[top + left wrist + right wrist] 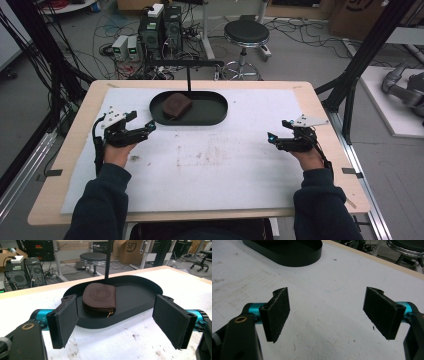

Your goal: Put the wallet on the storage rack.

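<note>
Two dark sleeves enter from the near edge of the worktop [75, 170], one hand per gripper. Left gripper [142, 123] sits at the left of the white mat [210, 165], angled toward the tray, jaws spread wide with nothing between them; in the left gripper view the pads [66, 320] frame the tray from just in front of it, not touching it. Right gripper [279, 131] rests at the right side of the mat, pointing inward, well apart from the tray; jaws likewise wide and empty (pads [277, 312] over bare mat in the right gripper view).

Count: two grippers, one tray, one pouch.

One black oval tray [215, 112] lies on the far middle of the mat, with a thin black upright post [188, 75] at its back rim. One brown zipped pouch [176, 105] lies flat inside the tray, toward its left end; a round embossed emblem on its top face, wording not readable.

Beyond the worktop: one round black stool [246, 34], computer towers [161, 27] on the floor, and a cardboard box [131, 250] printed "SF".
</note>
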Available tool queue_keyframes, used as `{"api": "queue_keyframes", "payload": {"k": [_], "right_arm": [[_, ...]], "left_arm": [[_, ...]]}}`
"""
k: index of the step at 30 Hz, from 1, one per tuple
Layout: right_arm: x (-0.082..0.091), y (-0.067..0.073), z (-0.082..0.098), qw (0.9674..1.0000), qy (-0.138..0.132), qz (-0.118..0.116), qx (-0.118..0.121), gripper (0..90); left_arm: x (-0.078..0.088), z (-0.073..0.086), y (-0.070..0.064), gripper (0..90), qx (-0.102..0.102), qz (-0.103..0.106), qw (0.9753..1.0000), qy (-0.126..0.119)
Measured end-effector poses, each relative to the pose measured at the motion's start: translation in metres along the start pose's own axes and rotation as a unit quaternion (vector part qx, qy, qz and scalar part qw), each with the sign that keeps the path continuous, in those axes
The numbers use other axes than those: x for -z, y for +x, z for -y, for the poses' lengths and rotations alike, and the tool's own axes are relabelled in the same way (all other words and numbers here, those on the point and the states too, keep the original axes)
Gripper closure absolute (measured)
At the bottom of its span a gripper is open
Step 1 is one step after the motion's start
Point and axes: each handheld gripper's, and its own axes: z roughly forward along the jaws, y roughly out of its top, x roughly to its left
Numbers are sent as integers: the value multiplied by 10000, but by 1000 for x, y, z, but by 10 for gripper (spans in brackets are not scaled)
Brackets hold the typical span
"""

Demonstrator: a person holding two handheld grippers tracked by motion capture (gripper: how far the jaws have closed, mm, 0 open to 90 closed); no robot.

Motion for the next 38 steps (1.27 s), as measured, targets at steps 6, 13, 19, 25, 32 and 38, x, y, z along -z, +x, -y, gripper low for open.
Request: {"api": "queue_keyframes", "payload": {"k": [6, 13, 19, 25, 32, 38], "right_arm": [[2, 2, 4, 9999, 8, 146, 15, 213], [4, 6, 5, 9998, 59, 209, -31, 214], [0, 9, 4, 9997, 129, 195, 8, 213], [-4, 10, 4, 9997, 191, 147, 12, 213], [-4, 10, 5, 9996, 233, 141, 35, 213], [-3, 9, 4, 9997, 198, 149, 15, 213]], "left_arm": [[11, 10, -1, 206, 93, 46, 9999, -78], [15, 14, -1, 206, 41, 61, 10000, -18], [18, 19, 3, 206, 82, 4, 10000, 13], [17, 22, 2, 206, 102, -9, 9999, 63], [17, 23, 2, 206, 106, -8, 9999, 44], [16, 23, 3, 206, 92, -10, 9999, 66]]}}
